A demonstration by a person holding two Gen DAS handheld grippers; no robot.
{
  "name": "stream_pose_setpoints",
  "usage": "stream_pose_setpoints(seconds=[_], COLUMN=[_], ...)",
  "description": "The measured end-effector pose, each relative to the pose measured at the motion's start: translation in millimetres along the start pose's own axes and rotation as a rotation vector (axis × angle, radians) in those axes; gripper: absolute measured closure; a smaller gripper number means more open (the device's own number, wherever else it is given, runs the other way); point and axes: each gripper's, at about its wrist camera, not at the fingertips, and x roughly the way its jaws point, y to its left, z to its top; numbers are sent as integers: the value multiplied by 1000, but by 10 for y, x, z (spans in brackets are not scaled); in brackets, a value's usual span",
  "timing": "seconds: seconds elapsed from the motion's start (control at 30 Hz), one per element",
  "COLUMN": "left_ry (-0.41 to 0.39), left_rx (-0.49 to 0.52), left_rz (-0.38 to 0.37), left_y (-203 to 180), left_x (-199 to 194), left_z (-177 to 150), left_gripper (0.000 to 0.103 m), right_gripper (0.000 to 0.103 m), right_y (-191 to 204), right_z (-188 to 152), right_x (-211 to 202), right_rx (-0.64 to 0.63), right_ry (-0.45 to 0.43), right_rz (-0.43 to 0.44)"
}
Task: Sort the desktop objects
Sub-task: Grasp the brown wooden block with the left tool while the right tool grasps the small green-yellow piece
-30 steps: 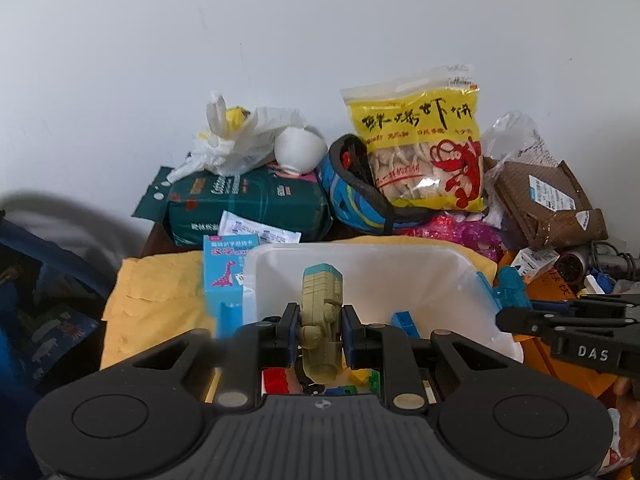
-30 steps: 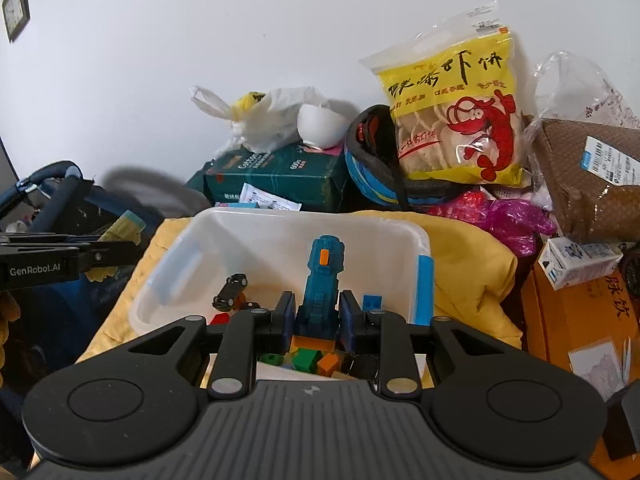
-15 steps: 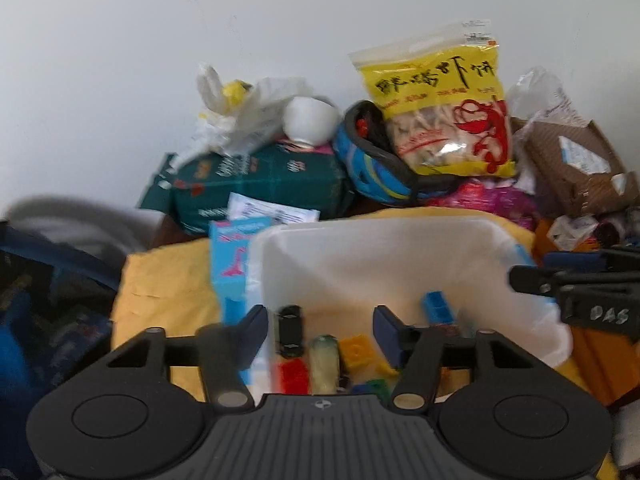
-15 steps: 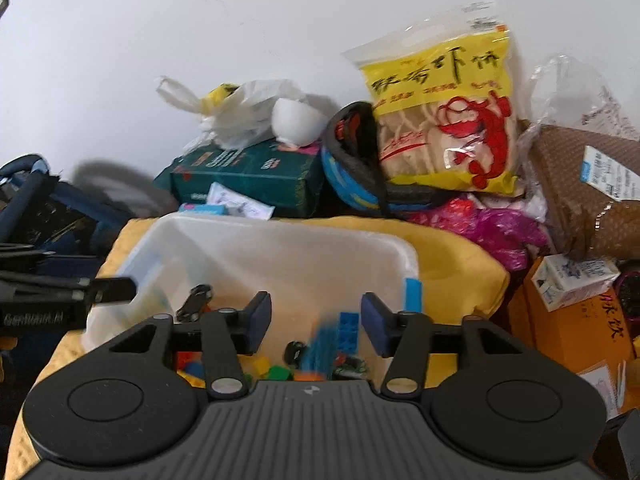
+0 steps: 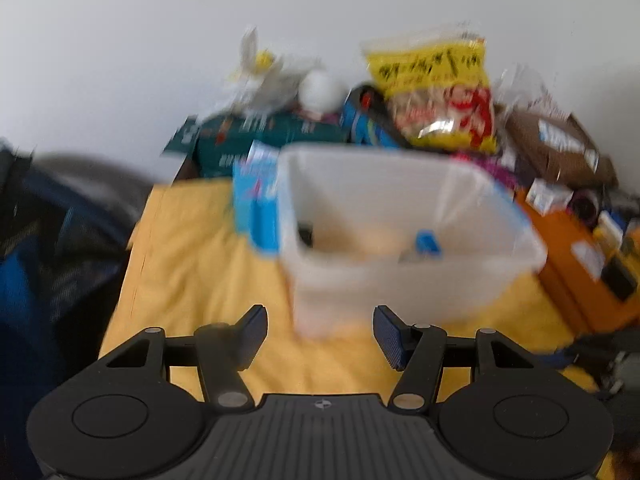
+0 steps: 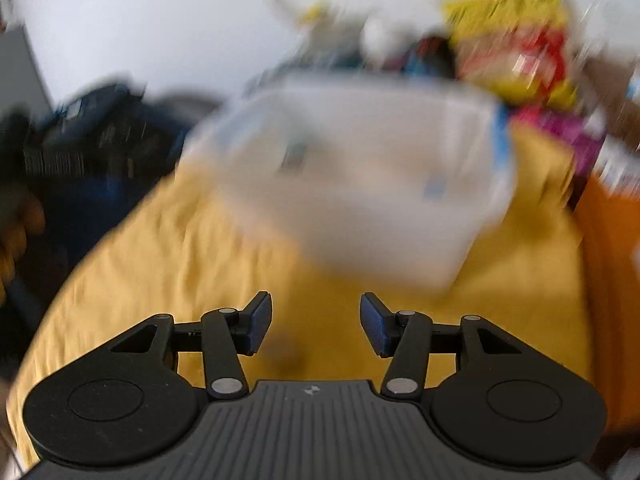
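A translucent white plastic bin (image 5: 400, 276) stands on a yellow cloth (image 5: 192, 264); a blue brick (image 5: 427, 242) and a dark piece show inside it through motion blur. My left gripper (image 5: 320, 338) is open and empty, low over the cloth just in front of the bin's near wall. In the right wrist view the same bin (image 6: 360, 208) is strongly blurred. My right gripper (image 6: 316, 328) is also open with nothing between its blue pads, hovering over bare yellow cloth (image 6: 168, 264) short of the bin.
Behind the bin lie a yellow snack bag (image 5: 436, 92), a dark green box (image 5: 264, 136), a white plastic bag (image 5: 264, 80), a light blue carton (image 5: 256, 200) and a brown parcel (image 5: 556, 148). An orange box (image 5: 580, 264) sits at right, a dark blue bag (image 5: 44, 248) at left.
Both grippers let go of their toy figures, the tan one and the blue one, over the bin, opened, then drew back and down toward the cloth in front of it.
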Motion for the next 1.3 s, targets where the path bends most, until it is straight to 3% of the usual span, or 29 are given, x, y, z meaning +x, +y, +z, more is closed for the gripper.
stream_pose_setpoints(seconds=[0.13,0.2,0.3,0.33,0.37,0.47,0.73,0.93,1.1,1.13,1.17,1.3], left_ry=[90,110,126,128,131,136,132,152,174,178,181,161], left_rx=[-9,0,5,8,13,34,121,202,242,244,248,262], left_rz=[21,22,21,22,27,18,-31,-84,-85,-86,-99,-107], left_y=[34,32,32,25,16,-40,-487,-847,-988,-992,-984,-991], left_x=[62,56,43,39,42,75,370,694,900,929,953,927], left_z=[-371,-486,-563,-582,-595,-620,-670,-688,-714,-715,-715,-718], left_gripper=[41,41,41,41,41,41,41,41,42,44,61,65], right_gripper=[52,51,53,61,75,86,86,86,86,86,86,86], right_y=[247,320,417,444,457,427,-26,-370,-497,-516,-524,-540], right_z=[-419,-481,-448,-436,-428,-406,-557,-704,-825,-840,-850,-856], right_x=[370,466,564,579,573,490,26,-199,-322,-337,-345,-374], right_rx=[-75,-60,-80,-92,-97,-83,50,173,214,221,226,241], right_ry=[114,117,117,116,112,102,15,8,5,5,3,-4], right_rz=[20,55,41,47,55,82,14,-52,-68,-67,-67,-64])
